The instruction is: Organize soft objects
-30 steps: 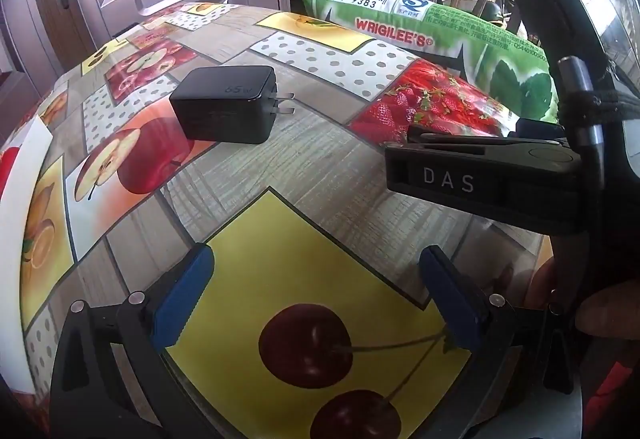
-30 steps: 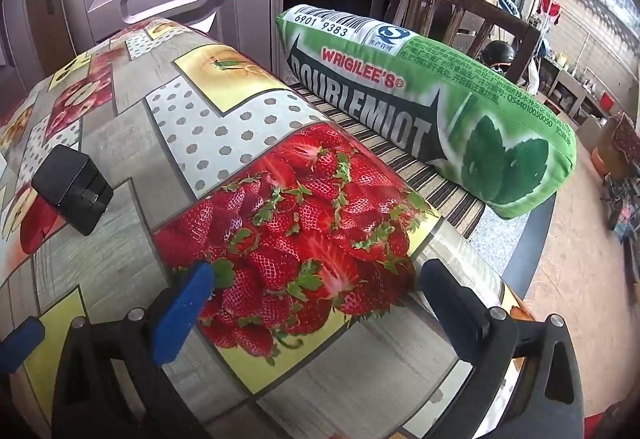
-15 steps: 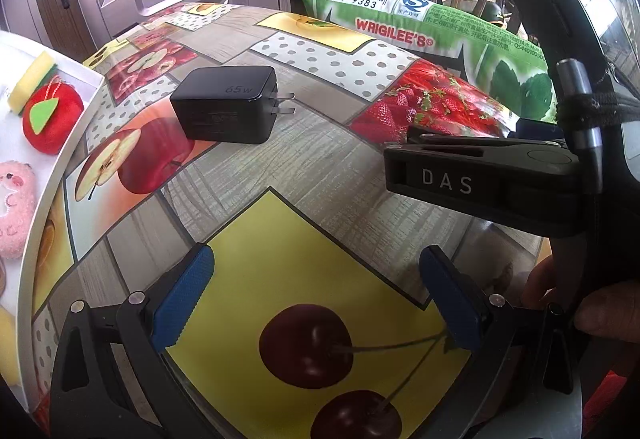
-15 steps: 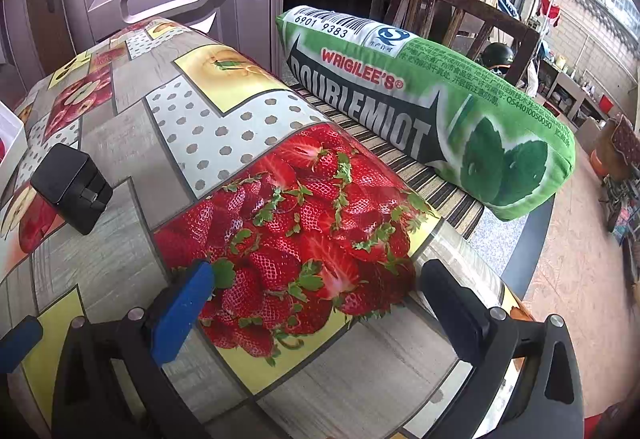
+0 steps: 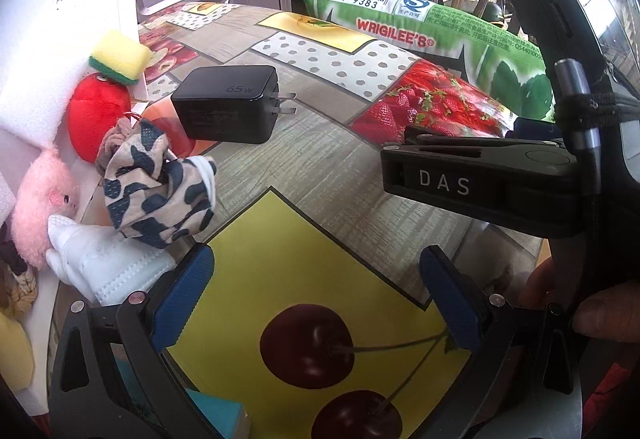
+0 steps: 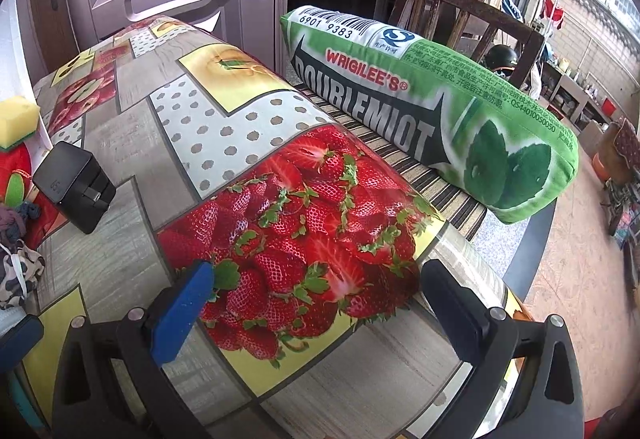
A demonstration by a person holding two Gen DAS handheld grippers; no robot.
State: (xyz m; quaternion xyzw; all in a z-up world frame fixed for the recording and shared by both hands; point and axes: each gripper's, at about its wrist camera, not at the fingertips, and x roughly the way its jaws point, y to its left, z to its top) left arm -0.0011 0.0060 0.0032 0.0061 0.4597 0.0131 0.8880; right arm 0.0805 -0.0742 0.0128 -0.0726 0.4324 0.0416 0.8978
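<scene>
The person is holding both grippers low over the table (image 5: 320, 167) with its fruit-print cloth, and nothing is being gripped yet. The left gripper (image 5: 316, 295) is sitting with its jaws spread wide over the yellow cherry panel, empty; the right gripper (image 6: 316, 303) is likewise gaping over the strawberry panel, holding nothing.

The soft things are piling up at the left edge of the table: a red plush apple (image 5: 94, 119), a yellow sponge (image 5: 120, 57) resting on top of it, a pink plush toy (image 5: 40, 203), a patterned cloth (image 5: 160, 191) and a white cloth (image 5: 108, 259) lying partly under it. They are leaning against a white board or tray (image 5: 48, 39); I cannot tell which. A long green pillow (image 6: 432, 111) is lying on a striped bench just beyond the table's far edge.

This looks to me like the very start, with picking about to begin. The next move probably calls for the left gripper swinging left and closing on the patterned cloth, the nearest piece to its left finger.

A black charger (image 5: 228, 103) is sitting just beside the plush apple, prongs pointing right, and could get knocked. The middle of the table is giving plenty of room; the left side is crowded and close to the edge.
</scene>
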